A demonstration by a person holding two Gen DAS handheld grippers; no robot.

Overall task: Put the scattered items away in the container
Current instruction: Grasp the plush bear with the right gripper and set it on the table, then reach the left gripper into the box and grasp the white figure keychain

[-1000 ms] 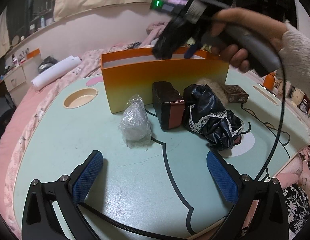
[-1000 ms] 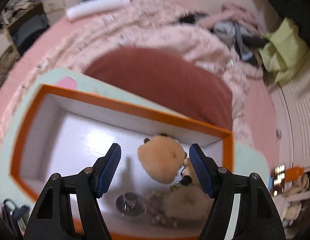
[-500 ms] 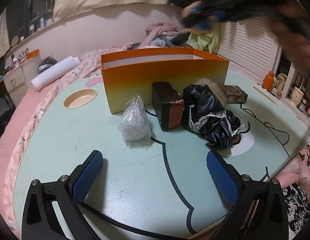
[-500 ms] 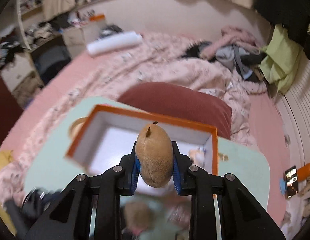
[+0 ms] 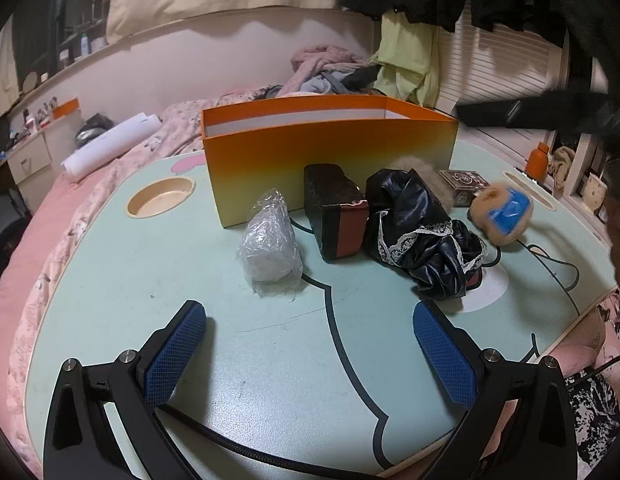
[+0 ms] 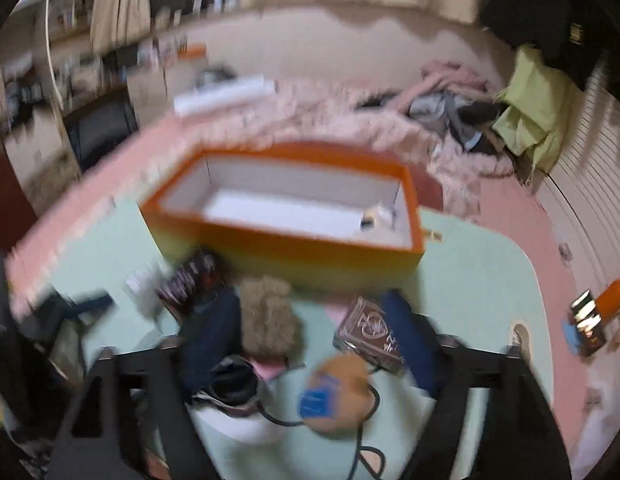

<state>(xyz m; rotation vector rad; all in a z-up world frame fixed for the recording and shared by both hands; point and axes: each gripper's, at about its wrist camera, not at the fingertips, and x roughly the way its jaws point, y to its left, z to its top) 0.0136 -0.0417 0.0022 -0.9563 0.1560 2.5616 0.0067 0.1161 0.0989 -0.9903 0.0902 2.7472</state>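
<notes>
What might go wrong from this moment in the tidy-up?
1. The plush is blurred and loose below the open right hand-held gripper, outside the box; it may roll off the table.
2. The right view is smeared by fast motion, so a hasty regrasp could knock the card pack.
3. A cable lies by the plush and could snag.

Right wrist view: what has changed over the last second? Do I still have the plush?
The right gripper closed on the tan plush inside the orange box, lifted it and swung back over the table. Its jaws now look spread, though blurred, and the plush is loose near the card box. The left gripper, plastic bag and black garment stayed put.
</notes>
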